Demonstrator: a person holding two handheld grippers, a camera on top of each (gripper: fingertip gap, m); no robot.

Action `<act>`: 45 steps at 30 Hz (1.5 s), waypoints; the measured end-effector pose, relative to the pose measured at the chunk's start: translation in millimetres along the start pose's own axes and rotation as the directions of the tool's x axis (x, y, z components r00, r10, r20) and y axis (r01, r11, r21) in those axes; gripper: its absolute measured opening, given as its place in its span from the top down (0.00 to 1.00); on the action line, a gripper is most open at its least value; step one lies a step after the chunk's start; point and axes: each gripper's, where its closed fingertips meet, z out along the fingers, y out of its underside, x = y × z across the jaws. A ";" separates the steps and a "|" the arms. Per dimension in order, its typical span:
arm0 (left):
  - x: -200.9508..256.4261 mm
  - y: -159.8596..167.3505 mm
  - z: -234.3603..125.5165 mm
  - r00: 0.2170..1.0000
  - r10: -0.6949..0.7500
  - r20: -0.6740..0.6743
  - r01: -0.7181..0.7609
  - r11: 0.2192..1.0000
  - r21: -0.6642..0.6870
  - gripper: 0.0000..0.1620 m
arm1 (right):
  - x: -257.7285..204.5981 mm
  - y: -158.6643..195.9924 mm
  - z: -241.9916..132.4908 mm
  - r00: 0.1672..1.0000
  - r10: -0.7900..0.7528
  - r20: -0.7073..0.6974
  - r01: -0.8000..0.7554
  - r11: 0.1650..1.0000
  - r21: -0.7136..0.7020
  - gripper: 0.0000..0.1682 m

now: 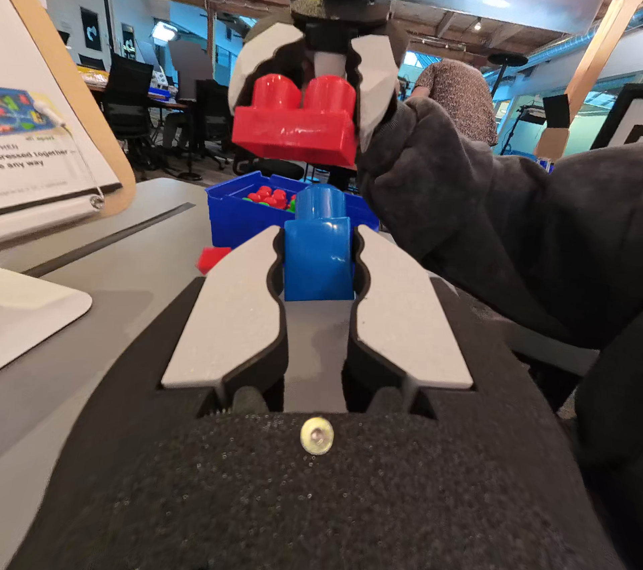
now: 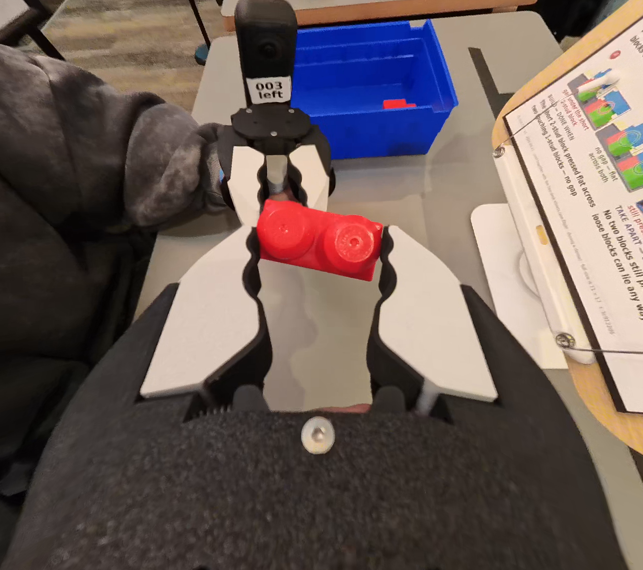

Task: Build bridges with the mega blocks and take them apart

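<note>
Fingers first: the left gripper (image 1: 318,261) has its white fingers (image 1: 240,302) clenched on a blue one-stud block (image 1: 317,261), stud pointing up, pinched by its side walls near the tips. Up above it in the left wrist view, the right gripper (image 1: 299,111) comes down from the top and hangs over the blue block with a clear gap between the two, so they're apart, not pressed together.

From the right wrist view, the right gripper (image 2: 318,248) is grasping a red two-stud block (image 2: 318,245) across its short ends, studs facing the camera, the block a bit tilted, its right end lower. Just past it sits the left gripper (image 2: 278,201) with its camera stalk standing up; the blue block is hidden behind the red one here. A grey sleeve (image 2: 114,149) comes in from the left behind that gripper.

Moving right, a blue bin (image 2: 375,132) sits on the grey worktop (image 2: 417,191), beyond the grippers. One small red piece (image 2: 396,104) is visible by its near wall, but from the left wrist view the bin (image 1: 236,222) shows a bunch of red and green blocks (image 1: 269,198) piled inside. Another red block (image 1: 210,259) lies on the worktop just beside the bin, partly hidden by a finger.

Far right there's an instruction sheet (image 2: 591,191) on a tilted stand, with coloured pictures of blocks on it.
</note>
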 end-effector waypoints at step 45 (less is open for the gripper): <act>-163.1 133.5 33.1 0.749 0.312 0.585 0.365 0.543 -0.756 0.61 | -46.6 113.5 -76.7 0.889 0.097 -0.448 -0.050 0.992 0.115 0.60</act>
